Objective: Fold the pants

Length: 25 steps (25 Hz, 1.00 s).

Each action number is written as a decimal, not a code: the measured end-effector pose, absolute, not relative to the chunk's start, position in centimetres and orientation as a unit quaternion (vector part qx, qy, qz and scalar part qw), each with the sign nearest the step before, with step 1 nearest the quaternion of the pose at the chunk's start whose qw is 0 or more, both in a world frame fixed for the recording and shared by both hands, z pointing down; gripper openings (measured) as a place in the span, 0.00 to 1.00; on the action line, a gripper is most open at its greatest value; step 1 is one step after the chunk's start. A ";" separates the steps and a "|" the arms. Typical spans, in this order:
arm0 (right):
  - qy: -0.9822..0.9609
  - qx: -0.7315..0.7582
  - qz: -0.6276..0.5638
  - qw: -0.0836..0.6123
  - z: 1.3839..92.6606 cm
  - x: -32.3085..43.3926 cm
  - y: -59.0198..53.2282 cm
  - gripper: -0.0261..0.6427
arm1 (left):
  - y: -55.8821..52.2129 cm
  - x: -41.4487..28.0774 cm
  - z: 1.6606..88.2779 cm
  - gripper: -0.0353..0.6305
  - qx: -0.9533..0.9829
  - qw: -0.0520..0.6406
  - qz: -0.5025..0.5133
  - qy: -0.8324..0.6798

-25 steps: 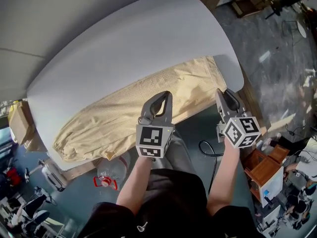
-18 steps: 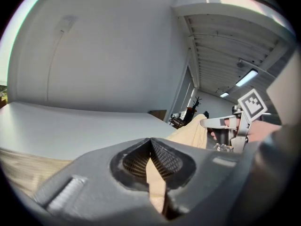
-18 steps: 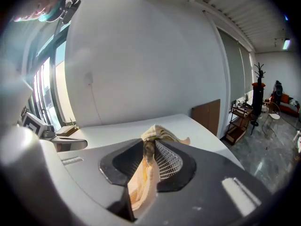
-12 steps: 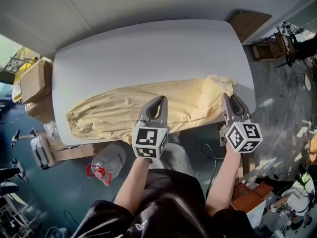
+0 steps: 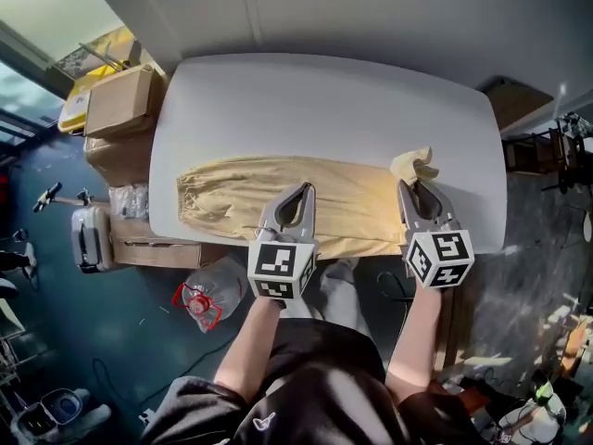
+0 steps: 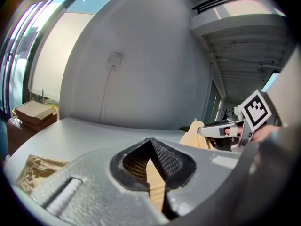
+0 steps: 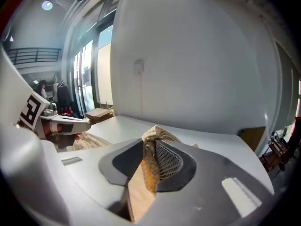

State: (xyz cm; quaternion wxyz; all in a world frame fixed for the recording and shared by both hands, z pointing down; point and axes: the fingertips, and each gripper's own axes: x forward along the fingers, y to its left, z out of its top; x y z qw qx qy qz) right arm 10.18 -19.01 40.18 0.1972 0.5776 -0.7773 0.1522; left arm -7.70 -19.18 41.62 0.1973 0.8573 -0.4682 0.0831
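Change: tan pants (image 5: 278,202) carried along with both claws over the last second; slanted at the near edge then, now stretched as one long band square to the white table (image 5: 324,100).
Meaning: lengthwise fold judged laid and straightened; crosswise fold not yet made.
Left gripper (image 5: 296,191): pressed together on the pants' near edge, about mid-length, tan cloth in the gap.
Right gripper (image 5: 414,186): pinching the bunched right end, a tuft poking up past the tips.
Pants' place: on the tabletop along its near side, left end lying loose.
Containers: cardboard box (image 5: 116,100) beside the table, flaps closed, contents unseen; water jug (image 5: 208,290) on the floor, fill level hard to judge from here.
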 end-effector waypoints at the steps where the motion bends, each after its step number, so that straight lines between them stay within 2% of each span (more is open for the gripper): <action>1: -0.788 0.558 0.150 0.213 41.3 8.1 -19.1 0.16 | -19.0 -8.8 41.9 0.06 0.853 0.199 0.085 -0.475; 8: -0.819 0.377 0.167 0.398 54.5 -4.0 -14.3 0.17 | -16.8 -14.7 47.1 0.06 0.825 0.232 0.123 -0.500; 13: -0.806 0.365 0.193 0.425 59.4 -5.8 -12.5 0.17 | -15.7 -16.6 49.8 0.06 0.818 0.249 0.136 -0.500; 15: -0.808 0.357 0.198 0.426 59.9 -6.4 -12.4 0.19 | -15.9 -17.0 50.0 0.06 0.818 0.249 0.134 -0.501; 18: -0.818 0.349 0.199 0.412 58.9 -7.2 -12.6 0.30 | -16.4 -17.0 49.2 0.06 0.820 0.246 0.127 -0.500; 19: -0.823 0.354 0.197 0.399 57.9 -7.3 -13.0 0.30 | -16.6 -16.9 48.7 0.06 0.822 0.244 0.123 -0.499; 25: -0.852 0.431 0.173 0.243 48.0 -5.1 -16.5 0.26 | -18.3 -14.7 44.7 0.06 0.839 0.225 0.095 -0.487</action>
